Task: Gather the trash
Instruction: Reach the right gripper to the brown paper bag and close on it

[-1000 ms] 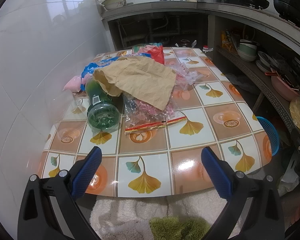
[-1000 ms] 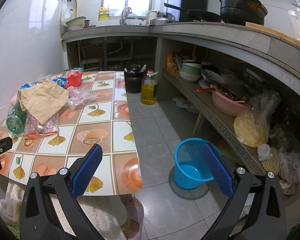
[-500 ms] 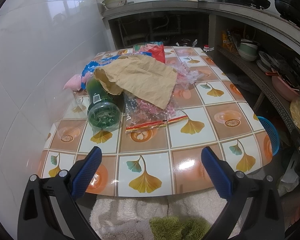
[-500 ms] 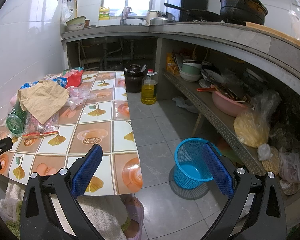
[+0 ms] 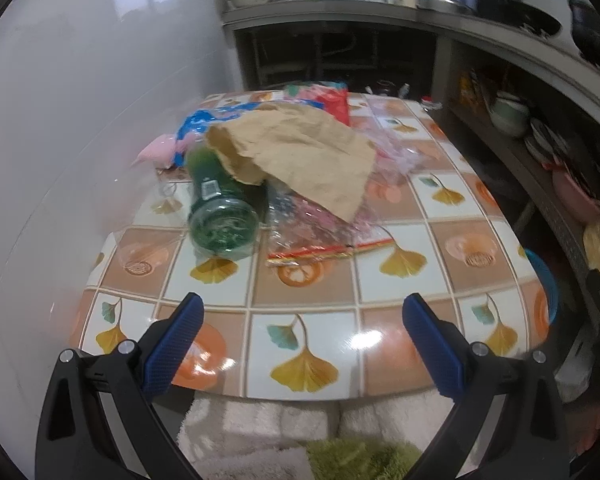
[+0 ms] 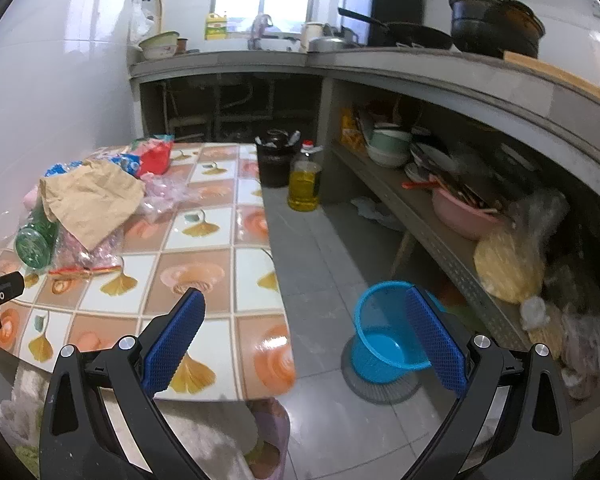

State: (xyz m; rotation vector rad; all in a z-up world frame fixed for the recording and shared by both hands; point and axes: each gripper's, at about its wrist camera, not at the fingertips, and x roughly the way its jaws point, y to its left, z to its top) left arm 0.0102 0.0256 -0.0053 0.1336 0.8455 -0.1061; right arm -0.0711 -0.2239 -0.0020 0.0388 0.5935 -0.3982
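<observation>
Left tool [image 5: 300,344]: blue-padded fingers spread wide, nothing between them; it hovers over the near edge of the tabletop, facing the trash pile.
Right tool [image 6: 304,340]: fingers spread wide and empty; it hangs off the tabletop's near right corner, over the floor, with the blue basket seen between its fingers.
Trash pile: gathered along the left, wall-side half of the tabletop [image 5: 452,240], from mid-length to the far edge.
Green bottle [image 5: 220,208]: lies on its side, base toward the near edge, its upper part hidden under the brown paper.
Brown paper [image 5: 300,156]: crumpled sheet draped over the bottle and the clear wrappers.
Clear wrappers [image 5: 312,228]: crinkled plastic just right of the bottle, with a red-and-yellow strip [image 5: 332,250] along their near side.
Far-side items: a blue packet [image 5: 198,122], a red packet [image 5: 332,100] and a pink bag [image 5: 156,152] against the wall.
Blue basket [image 6: 384,340]: stands on the grey tile floor, well apart from the tabletop, near the lower shelf.
Oil bottle [image 6: 305,178]: upright on the floor beside a dark pot [image 6: 275,160], off the far right corner.
Tabletop surface: glossy covering of orange and white squares with leaf prints.
Room: white tiled wall at left; concrete counter with pans above, and a shelf of bowls at right.
</observation>
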